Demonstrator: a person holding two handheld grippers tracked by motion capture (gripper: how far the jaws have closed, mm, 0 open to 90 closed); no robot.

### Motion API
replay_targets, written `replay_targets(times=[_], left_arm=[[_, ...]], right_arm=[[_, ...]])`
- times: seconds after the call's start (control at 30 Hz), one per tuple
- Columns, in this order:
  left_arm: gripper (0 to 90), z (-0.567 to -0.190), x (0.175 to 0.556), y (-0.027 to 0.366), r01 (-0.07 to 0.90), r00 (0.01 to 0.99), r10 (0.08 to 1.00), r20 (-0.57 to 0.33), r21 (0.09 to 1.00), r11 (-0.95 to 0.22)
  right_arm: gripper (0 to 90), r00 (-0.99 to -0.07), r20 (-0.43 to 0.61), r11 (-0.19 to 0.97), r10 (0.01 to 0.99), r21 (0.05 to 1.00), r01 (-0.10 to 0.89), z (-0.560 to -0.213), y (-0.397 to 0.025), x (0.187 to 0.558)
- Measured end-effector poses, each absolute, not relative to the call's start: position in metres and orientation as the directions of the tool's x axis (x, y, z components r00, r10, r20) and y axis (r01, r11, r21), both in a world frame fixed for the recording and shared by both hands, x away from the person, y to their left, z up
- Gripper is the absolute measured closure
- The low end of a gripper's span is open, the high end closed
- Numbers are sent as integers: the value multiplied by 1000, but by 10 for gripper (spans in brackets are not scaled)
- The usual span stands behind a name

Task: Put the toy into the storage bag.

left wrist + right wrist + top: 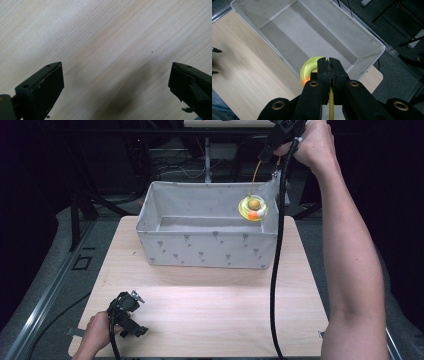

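Pale wooden table [200,310], grey floor [45,250], perhaps carpet.

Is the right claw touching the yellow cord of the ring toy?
Touching: in the right gripper view the right claw is shut on the yellow cord.

A pale wood-grain counter [210,310] carries the scene, its light boards running bare across most of the near half. On its far half stands a grey fabric bin [207,250] with a small printed pattern on its walls, open at the top, its long side facing the person. At the near left corner the left claw [131,316] rests on the counter, held by a hand [95,332], its jaws spread wide over bare wood
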State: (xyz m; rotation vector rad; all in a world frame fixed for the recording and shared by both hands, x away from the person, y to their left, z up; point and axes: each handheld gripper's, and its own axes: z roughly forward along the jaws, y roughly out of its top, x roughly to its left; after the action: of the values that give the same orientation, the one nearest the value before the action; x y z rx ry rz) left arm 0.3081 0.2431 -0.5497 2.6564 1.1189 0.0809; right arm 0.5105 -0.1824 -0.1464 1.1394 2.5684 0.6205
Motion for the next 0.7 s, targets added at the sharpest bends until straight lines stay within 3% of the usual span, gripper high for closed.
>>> replay_targets(times=[0.7], left_arm=[[4,-550,307,243,694,705,708,-49,257,-673]], right_arm=[[883,-637,-43,576,770,477,664,-194,-188,536]])
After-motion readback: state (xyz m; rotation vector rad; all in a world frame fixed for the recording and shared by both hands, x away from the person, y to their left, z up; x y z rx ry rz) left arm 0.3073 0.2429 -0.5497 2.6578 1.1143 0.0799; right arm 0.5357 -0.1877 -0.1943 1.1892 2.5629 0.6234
